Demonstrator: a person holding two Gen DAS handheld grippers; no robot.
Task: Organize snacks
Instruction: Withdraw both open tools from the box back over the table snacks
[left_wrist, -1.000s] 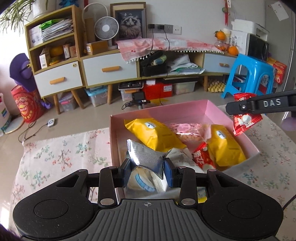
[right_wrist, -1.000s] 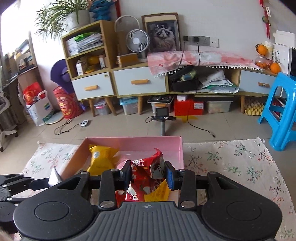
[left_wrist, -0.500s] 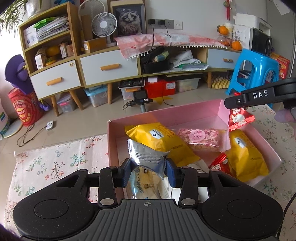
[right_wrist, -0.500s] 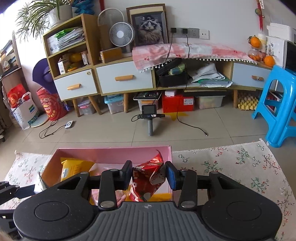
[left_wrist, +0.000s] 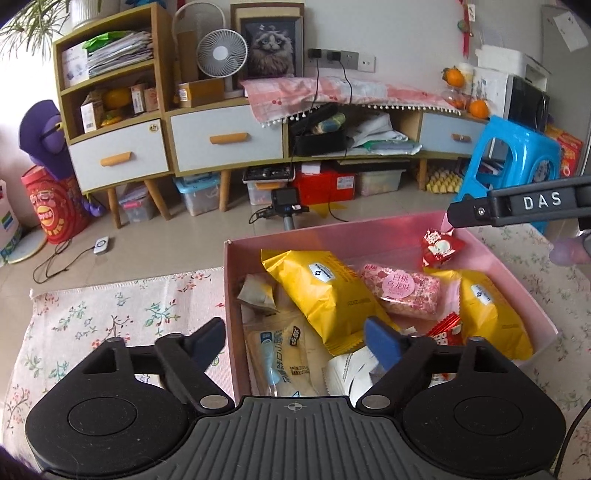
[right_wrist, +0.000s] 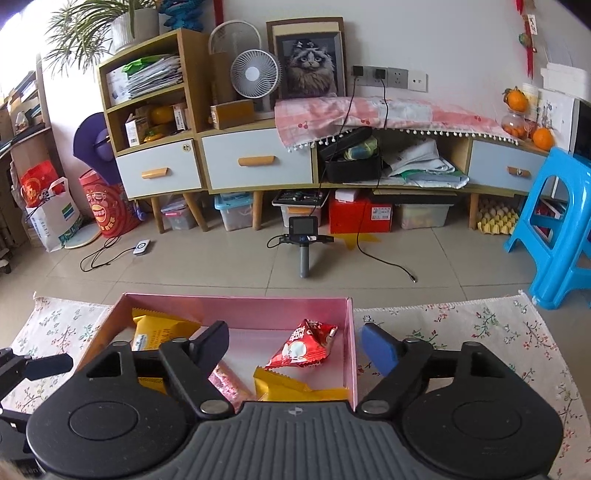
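A pink box (left_wrist: 332, 230) holds several snacks: two yellow packets (left_wrist: 325, 291), a pink bar (left_wrist: 400, 290) and a pale packet (left_wrist: 280, 354). My left gripper (left_wrist: 295, 341) is open and empty over the box's near left corner. My right gripper (right_wrist: 295, 341) is open and empty above the box's right end (right_wrist: 349, 332); it also shows in the left wrist view (left_wrist: 517, 208). A red packet (right_wrist: 304, 347) lies in the box just below it, also seen in the left wrist view (left_wrist: 439, 247).
The box sits on a floral cloth (left_wrist: 92, 317). Beyond lie a tiled floor with a camera handle (right_wrist: 304, 240), low cabinets (right_wrist: 258, 162) and a blue stool (right_wrist: 557, 236) at the right.
Both grippers have opened. The left one let go of its silver packet and the right one let go of the red packet, which now lies in the box.
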